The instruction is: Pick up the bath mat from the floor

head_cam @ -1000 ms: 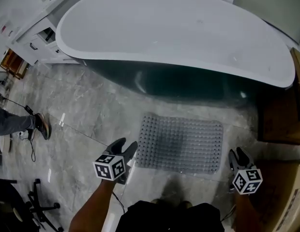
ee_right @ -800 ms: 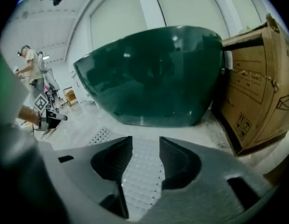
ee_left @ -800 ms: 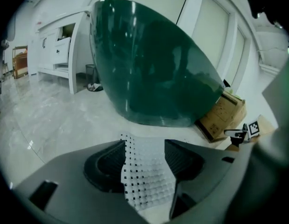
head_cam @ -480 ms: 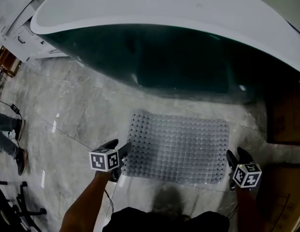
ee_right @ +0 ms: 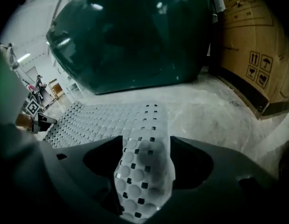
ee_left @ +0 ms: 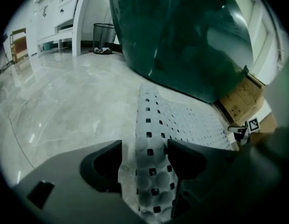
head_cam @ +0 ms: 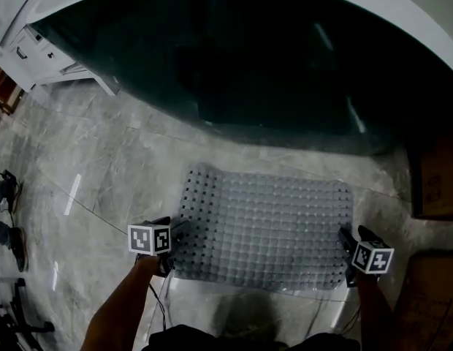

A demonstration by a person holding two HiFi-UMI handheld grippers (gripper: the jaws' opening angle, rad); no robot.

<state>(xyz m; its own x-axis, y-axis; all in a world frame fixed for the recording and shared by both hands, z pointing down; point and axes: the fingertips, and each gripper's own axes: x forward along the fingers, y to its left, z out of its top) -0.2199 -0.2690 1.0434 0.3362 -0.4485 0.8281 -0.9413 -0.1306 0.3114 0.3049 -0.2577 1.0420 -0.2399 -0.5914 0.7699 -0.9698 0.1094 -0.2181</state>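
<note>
Your L gripper (ee_left: pixel 144 153) and R gripper (ee_right: pixel 147 155) are low at the near corners of the mat (head_cam: pixel 267 225). Both jaws are wide and opening, w/ the mat edge between them, not pinched. The mat lies on the floor (head_cam: pixel 117 167), near the tub (head_cam: pixel 234 64).

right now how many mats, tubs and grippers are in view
mat: 1
tub: 1
grippers: 2, left gripper and right gripper, jaws of both opening with a mat end between them
total: 4
</note>
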